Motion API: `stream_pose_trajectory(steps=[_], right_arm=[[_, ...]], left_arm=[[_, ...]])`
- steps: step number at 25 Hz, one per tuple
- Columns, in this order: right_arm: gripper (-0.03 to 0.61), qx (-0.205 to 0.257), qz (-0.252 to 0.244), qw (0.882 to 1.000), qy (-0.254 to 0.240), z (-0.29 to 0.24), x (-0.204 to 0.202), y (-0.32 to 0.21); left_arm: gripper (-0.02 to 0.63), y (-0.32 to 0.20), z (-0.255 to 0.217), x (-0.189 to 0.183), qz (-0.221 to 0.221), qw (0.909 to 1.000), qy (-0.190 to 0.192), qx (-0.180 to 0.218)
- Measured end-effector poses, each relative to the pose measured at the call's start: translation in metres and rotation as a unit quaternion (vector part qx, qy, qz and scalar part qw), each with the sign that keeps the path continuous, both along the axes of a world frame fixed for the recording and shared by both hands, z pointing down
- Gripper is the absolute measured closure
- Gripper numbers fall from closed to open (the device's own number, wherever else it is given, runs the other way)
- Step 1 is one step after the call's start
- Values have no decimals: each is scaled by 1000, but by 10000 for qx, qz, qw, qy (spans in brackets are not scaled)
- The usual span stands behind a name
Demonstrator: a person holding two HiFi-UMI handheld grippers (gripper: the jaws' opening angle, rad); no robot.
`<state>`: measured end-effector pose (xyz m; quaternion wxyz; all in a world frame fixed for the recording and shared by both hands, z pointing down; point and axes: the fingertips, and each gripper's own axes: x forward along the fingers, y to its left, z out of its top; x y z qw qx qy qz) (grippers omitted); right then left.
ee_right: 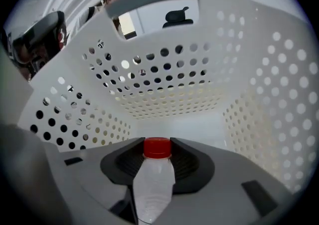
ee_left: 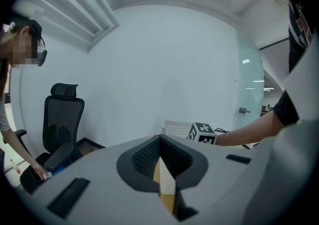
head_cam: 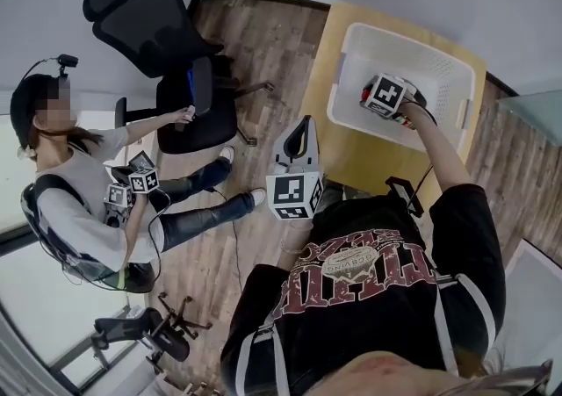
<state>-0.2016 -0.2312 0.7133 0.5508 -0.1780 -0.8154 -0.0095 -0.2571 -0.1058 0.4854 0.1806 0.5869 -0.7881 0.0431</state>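
My right gripper (ee_right: 157,158) is deep inside a white perforated basket (ee_right: 164,94) and is shut on a clear plastic bottle (ee_right: 153,184) with a red cap (ee_right: 157,148), which points toward the basket's far wall. In the head view the right gripper (head_cam: 387,96) is low in the basket (head_cam: 351,39), which stands on a wooden table (head_cam: 364,157). My left gripper (head_cam: 304,124) hovers over the floor just left of the table, jaws closed with nothing between them. In the left gripper view, the left gripper (ee_left: 160,143) faces a bare wall, with the basket (ee_left: 175,129) beyond it.
A second person (head_cam: 79,201) sits at the left holding marker-cube grippers (head_cam: 133,185). A black office chair (head_cam: 154,30) stands on the wooden floor beside that person, and a chair base (head_cam: 154,333) lies at the lower left. A glass panel (head_cam: 531,109) borders the right.
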Motion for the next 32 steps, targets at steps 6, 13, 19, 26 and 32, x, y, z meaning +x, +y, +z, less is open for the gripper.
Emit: stream_pose_trajectory(steps=[6,13,19,26,32], right_arm=[[413,-38,161,9987,-482,-41,8,-6],[414,147,412,9957,-818,-64,22,-15],[414,201,708,9910,-1118,-89,39,-21],[414,224,1133,9805,-1589,-112,56,-28],[414,137,1644,9653,-2025,-134,60,-37]], left_arm=[[583,-9,-3,7,225,9997,30,79],[583,-22,-6,21,546,9983,36,176],[583,-24,-13,34,765,9968,16,233],[583,-24,-11,45,956,9951,24,270],[583,-28,-13,47,1090,9936,35,298]])
